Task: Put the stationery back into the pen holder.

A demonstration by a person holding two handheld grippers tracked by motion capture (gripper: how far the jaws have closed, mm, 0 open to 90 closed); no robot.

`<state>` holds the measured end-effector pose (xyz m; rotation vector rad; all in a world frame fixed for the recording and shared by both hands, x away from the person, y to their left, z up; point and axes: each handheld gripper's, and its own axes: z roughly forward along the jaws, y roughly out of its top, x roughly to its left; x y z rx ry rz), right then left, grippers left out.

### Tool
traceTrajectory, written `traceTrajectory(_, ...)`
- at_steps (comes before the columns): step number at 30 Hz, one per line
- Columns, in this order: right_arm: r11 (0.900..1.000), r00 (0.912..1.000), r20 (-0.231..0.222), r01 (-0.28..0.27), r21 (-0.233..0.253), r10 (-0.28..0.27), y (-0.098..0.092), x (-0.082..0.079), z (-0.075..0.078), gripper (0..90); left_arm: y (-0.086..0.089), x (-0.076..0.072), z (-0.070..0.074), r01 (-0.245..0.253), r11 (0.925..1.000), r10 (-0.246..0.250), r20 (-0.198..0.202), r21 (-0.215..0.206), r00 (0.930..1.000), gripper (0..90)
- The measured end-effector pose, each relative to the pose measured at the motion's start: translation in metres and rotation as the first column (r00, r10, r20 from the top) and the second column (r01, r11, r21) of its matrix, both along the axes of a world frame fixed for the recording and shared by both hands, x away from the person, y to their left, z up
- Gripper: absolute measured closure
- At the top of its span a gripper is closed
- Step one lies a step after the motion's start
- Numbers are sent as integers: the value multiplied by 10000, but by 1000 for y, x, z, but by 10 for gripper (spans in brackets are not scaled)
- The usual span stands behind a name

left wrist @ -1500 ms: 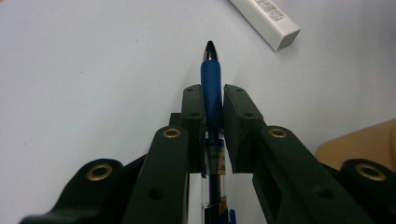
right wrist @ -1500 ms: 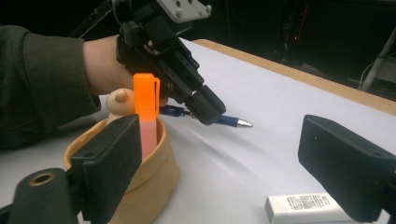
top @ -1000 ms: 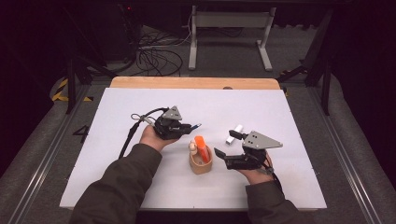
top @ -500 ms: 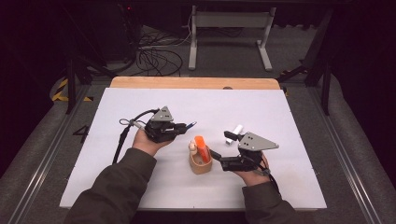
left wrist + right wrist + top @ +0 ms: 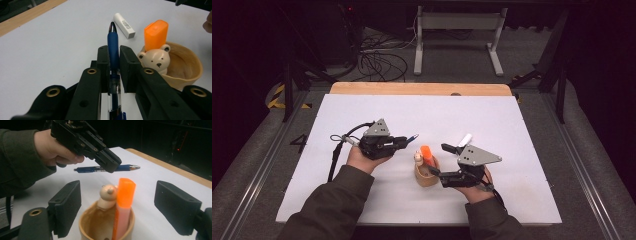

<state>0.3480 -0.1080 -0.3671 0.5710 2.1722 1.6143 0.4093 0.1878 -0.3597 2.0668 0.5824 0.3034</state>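
My left gripper [image 5: 404, 141] is shut on a blue pen [image 5: 113, 45], held level a little above the white table, tip pointing right toward the cup. A wooden cup [image 5: 426, 176] with a small bear figure [image 5: 156, 58] on its rim holds an upright orange highlighter [image 5: 426, 152]. My right gripper [image 5: 440, 160] stands open just right of the cup, its jaws wide to either side of the cup [image 5: 87, 225] and highlighter [image 5: 125, 202], touching neither. In the right gripper view, the left gripper [image 5: 110, 163] and pen [image 5: 127, 167] hover beyond the cup.
A white stick-shaped object [image 5: 466, 138] lies on the white table top [image 5: 512, 130] behind the right gripper, also visible past the pen as the white stick [image 5: 124, 25]. A wooden strip [image 5: 422, 88] edges the far side. Cables and a stand sit on the floor beyond.
My left gripper has moved left and toward the person, still shut on the pen. The right gripper has shifted slightly left toward the cup.
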Motion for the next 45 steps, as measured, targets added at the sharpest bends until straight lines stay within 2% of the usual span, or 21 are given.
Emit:
traceTrajectory(8,9989,9990,24,-448,-171,448,15,-7,2,250,2,-14,3,76,9998,-75,13,-179,10000,791)
traceTrajectory(20,9947,9948,-424,-944,-413,927,38,-13,-5,324,2,-32,3,177,9992,-178,-13,-366,9998,791)
traceTrajectory(27,9923,9917,-630,-1152,-447,1123,52,-17,-11,360,2,-43,10,328,9960,-313,181,-834,9993,791)
traceTrajectory(30,9927,9917,-695,-1117,-449,1084,58,-19,-14,366,1,-46,12,396,9947,-369,299,-944,9989,791)
traceTrajectory(33,9944,9921,-819,-981,-383,947,62,-19,-16,377,-2,-48,11,431,9933,-408,234,-1075,9989,791)
traceTrajectory(45,9983,9902,-1288,-509,266,539,67,-19,-21,425,-17,-53,9,669,9925,-657,153,-1026,9977,790)
